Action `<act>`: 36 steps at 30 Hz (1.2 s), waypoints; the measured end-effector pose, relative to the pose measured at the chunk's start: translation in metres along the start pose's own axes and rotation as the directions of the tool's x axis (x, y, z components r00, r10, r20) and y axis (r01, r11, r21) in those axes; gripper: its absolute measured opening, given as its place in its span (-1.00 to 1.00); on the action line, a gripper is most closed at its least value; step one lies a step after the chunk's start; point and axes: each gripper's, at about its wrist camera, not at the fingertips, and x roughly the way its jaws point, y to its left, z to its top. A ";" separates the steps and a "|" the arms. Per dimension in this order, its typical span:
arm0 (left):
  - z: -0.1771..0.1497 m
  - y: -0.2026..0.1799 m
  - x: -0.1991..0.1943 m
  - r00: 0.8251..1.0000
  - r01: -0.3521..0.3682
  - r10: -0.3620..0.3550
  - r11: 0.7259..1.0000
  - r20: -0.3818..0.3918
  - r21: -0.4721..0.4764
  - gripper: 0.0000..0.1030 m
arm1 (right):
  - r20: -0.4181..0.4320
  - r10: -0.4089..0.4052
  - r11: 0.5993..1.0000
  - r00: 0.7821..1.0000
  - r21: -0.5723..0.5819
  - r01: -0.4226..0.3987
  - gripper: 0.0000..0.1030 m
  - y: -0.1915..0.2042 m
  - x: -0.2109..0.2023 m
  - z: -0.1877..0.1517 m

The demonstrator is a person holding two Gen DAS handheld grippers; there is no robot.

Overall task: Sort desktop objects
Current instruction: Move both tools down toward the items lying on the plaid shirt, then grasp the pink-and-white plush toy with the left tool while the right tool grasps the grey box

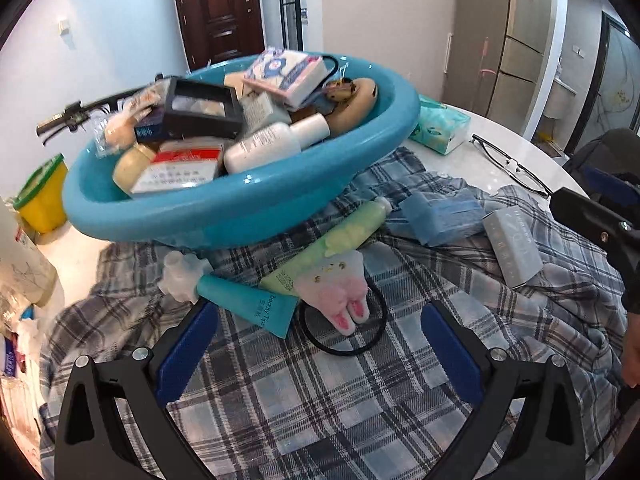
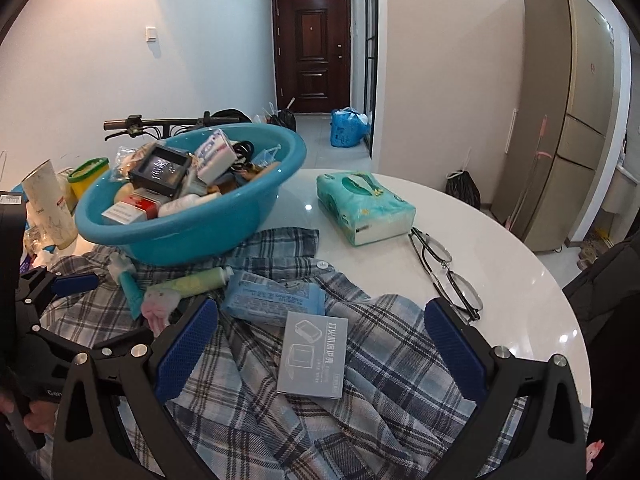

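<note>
A blue basin [image 1: 248,208] [image 2: 208,232] piled with boxes and bottles sits on a plaid shirt [image 1: 320,400] [image 2: 380,360] on a white round table [image 2: 500,248]. On the shirt lie a teal tube [image 1: 252,306], a green tube [image 1: 340,236], a pink bunny hair tie [image 1: 340,292], a blue mask pack [image 2: 276,296] and a grey box [image 2: 314,360]. My left gripper [image 1: 320,344] is open and empty, just short of the hair tie. My right gripper [image 2: 320,344] is open and empty, its fingers either side of the grey box.
A green tissue pack [image 2: 360,208] and black glasses [image 2: 448,272] lie on the bare table to the right. A yellow tub [image 1: 44,192] and a white bottle [image 2: 48,204] stand to the left of the basin. A fridge [image 2: 568,120] stands beyond.
</note>
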 end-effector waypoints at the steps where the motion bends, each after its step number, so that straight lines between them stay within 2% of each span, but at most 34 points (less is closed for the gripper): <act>1: 0.000 0.002 0.003 1.000 0.013 -0.013 1.000 -0.011 -0.010 1.00 | -0.008 0.005 1.000 1.000 0.006 -0.005 0.99 -0.001 0.003 -0.001; 3: 0.001 0.004 0.008 0.999 0.034 -0.034 0.999 -0.022 -0.026 0.98 | -0.023 0.009 1.000 1.000 0.014 -0.009 0.99 -0.003 0.008 -0.003; 6: 0.003 0.006 0.014 0.999 0.035 -0.036 0.999 -0.030 -0.033 0.72 | -0.040 0.006 1.000 0.999 0.010 -0.005 0.99 -0.003 0.016 -0.006; 9: 0.005 0.010 0.021 0.998 0.044 -0.046 0.998 -0.037 -0.054 0.66 | -0.056 0.003 1.000 0.998 0.004 -0.003 0.99 -0.003 0.021 -0.008; 12: 0.007 0.014 0.028 0.998 0.051 -0.054 0.996 -0.044 -0.068 0.50 | -0.068 0.000 1.000 0.998 -0.004 0.000 0.99 -0.002 0.026 -0.010; 15: 0.010 0.013 0.029 0.998 0.057 -0.058 0.997 -0.022 -0.061 0.30 | -0.078 -0.007 1.000 0.997 -0.018 0.006 0.99 0.000 0.031 -0.012; 17: 0.012 0.013 0.030 0.998 0.062 -0.064 0.996 -0.016 -0.062 0.25 | -0.087 -0.011 1.000 0.996 -0.026 0.009 0.99 0.001 0.035 -0.013; 19: 0.013 0.012 0.033 0.996 0.089 -0.091 0.994 -0.023 -0.060 0.02 | -0.099 -0.011 0.999 0.995 -0.032 0.008 0.98 0.002 0.038 -0.015; 21: 0.013 0.011 0.036 0.995 0.092 -0.094 0.994 -0.031 -0.057 -0.04 | -0.110 -0.012 0.999 0.994 -0.039 0.008 0.94 0.003 0.041 -0.016; 22: 0.014 0.010 0.035 0.996 0.087 -0.089 0.995 -0.023 -0.051 -0.16 | -0.115 -0.014 0.999 0.993 -0.043 0.009 0.88 0.004 0.043 -0.017; 28: 0.015 0.009 0.033 0.994 0.107 -0.108 0.994 -0.024 -0.034 -0.19 | -0.169 0.016 0.999 0.985 -0.031 -0.022 0.55 0.002 0.055 -0.021; 34: 0.010 0.015 0.025 0.991 0.124 -0.125 0.992 -0.045 -0.022 -0.19 | -0.194 0.018 1.000 0.981 -0.015 -0.022 0.53 -0.003 0.061 -0.026; 36: 0.006 0.016 0.020 0.991 0.123 -0.124 0.992 -0.046 -0.013 -0.19 | -0.196 0.022 1.000 0.980 -0.015 -0.025 0.45 -0.003 0.062 -0.026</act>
